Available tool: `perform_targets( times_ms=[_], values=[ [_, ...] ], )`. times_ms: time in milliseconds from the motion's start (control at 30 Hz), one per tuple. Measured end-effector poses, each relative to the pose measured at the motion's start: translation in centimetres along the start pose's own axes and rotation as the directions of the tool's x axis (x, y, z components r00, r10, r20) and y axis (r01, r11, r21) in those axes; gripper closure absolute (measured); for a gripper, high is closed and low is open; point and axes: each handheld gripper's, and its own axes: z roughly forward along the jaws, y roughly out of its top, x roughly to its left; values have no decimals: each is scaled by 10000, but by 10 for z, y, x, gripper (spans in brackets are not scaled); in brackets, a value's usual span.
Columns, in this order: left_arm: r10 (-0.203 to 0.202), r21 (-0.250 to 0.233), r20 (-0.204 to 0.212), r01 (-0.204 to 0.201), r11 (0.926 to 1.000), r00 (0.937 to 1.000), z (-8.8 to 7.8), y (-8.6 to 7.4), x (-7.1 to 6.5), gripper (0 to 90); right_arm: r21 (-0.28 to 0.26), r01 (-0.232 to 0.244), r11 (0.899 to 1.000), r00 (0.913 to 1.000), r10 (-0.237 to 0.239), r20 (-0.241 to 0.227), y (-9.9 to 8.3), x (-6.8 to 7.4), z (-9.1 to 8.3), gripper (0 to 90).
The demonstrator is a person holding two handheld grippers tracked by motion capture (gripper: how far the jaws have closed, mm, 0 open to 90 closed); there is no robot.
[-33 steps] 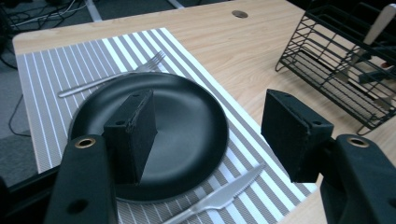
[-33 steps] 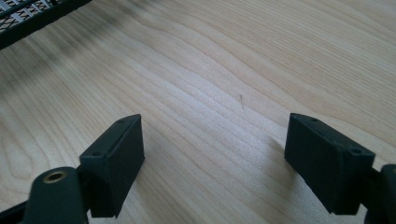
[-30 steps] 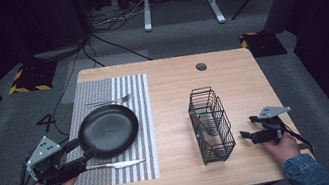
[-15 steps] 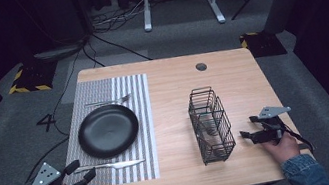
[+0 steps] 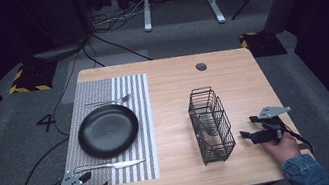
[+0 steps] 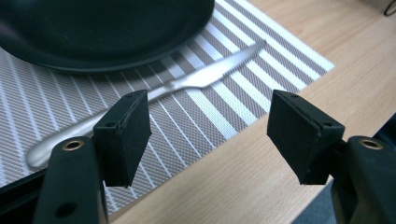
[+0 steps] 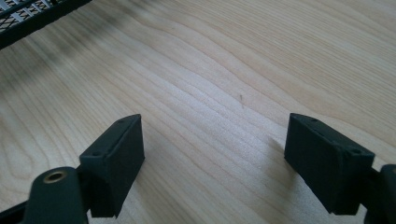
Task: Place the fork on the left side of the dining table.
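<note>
The knife (image 5: 110,166) lies on the striped placemat (image 5: 137,108) at the lower left of the high view, its long axis running left to right along the mat's near edge, blade tip toward the right and handle toward the left. Nearest the camera, the left tool (image 5: 91,184) sits at the bench's (image 5: 241,79) bottom-left corner, just below the knife, jaws spread wide with nothing between them; in the left gripper view the knife (image 6: 154,95) runs slantwise beyond the left tool (image 6: 208,135). At lower right, the right tool (image 5: 248,127) rests on bare wood near the right edge, jaws wide apart and empty; the right gripper view shows open wood ahead of the right tool (image 7: 212,163). Just left of it stands a black wire basket (image 5: 211,124). Beyond the knife sits a black plate (image 5: 108,130), with a fork (image 5: 108,102) lying crosswise past it. The bench's far right stretch is open wood.
</note>
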Motion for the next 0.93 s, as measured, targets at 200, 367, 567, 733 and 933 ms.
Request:
perform_targets(
  times_ms=[200, 367, 567, 733, 933],
  values=[
    [195, 212, 68, -197, 9996, 9998, 11, -8, -3, 297, 0, -6, 10000, 10000, 6, -1, 0, 0, 0, 202],
    [63, 18, 168, -63, 10000, 9998, 18, -14, -2, 289, 2, -4, 10000, 10000, 4, 0, 0, 0, 0, 201],
    [-54, -48, 21, 54, 10000, 10000, 25, -23, 2, 266, 0, -2, 10000, 10000, 2, 3, 0, 0, 0, 202],
    [106, -73, -934, -114, 9999, 9956, 32, -30, 0, 199, -2, -1, 10000, 10000, 1, 1, 0, 0, 0, 202],
    [0, -745, -1108, -84, 9972, 9938, 36, -37, 0, 171, -1, 1, 10000, 10000, -1, 1, 0, 0, 0, 202]
  ],
)
